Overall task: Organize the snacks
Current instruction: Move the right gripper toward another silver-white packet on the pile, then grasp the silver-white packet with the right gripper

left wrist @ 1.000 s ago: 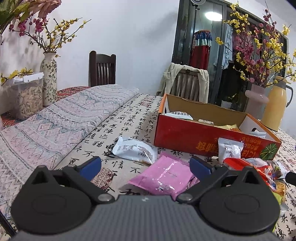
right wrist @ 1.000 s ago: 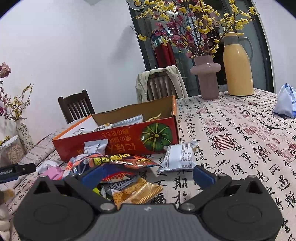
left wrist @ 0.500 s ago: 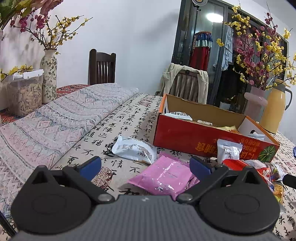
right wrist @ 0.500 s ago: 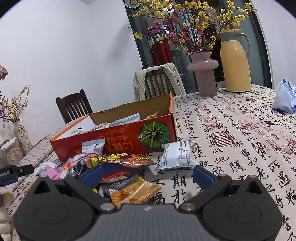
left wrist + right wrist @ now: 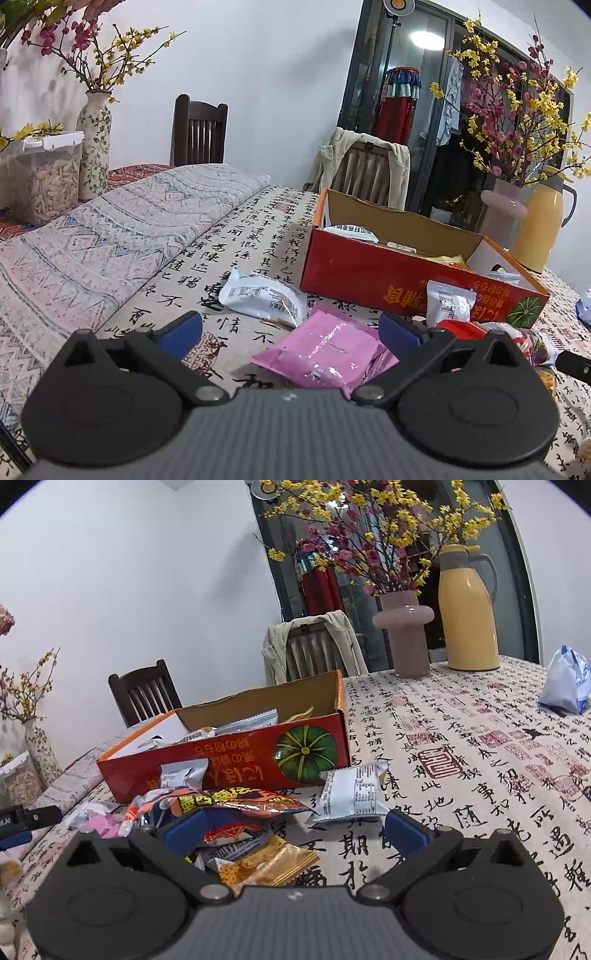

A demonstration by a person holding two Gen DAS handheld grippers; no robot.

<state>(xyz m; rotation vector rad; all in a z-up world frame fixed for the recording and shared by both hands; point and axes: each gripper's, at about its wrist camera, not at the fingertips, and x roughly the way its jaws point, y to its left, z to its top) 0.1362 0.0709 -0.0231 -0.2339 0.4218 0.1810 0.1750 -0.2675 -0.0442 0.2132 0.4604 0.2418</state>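
Observation:
An open red cardboard box (image 5: 373,271) with a pumpkin picture (image 5: 306,751) stands on the table and holds several snack packets. In the left wrist view a pink packet (image 5: 325,350) and a white packet (image 5: 262,297) lie before the box. My left gripper (image 5: 290,330) is open and empty just above the pink packet. In the right wrist view a pile of packets lies before the box: an orange-red one (image 5: 236,801), a white one (image 5: 352,794) and a golden one (image 5: 269,864). My right gripper (image 5: 293,827) is open and empty over this pile.
A calligraphy tablecloth (image 5: 480,760) covers the table. A pink vase (image 5: 404,635) and a yellow jug (image 5: 467,609) stand behind the box. A blue-white bag (image 5: 565,679) lies far right. A folded patterned cloth (image 5: 110,236), a clear jar (image 5: 44,177) and a flowered vase (image 5: 94,144) are at the left.
Both grippers have shifted slightly; the views have drifted a little. Both stay open and empty. No packet has moved.

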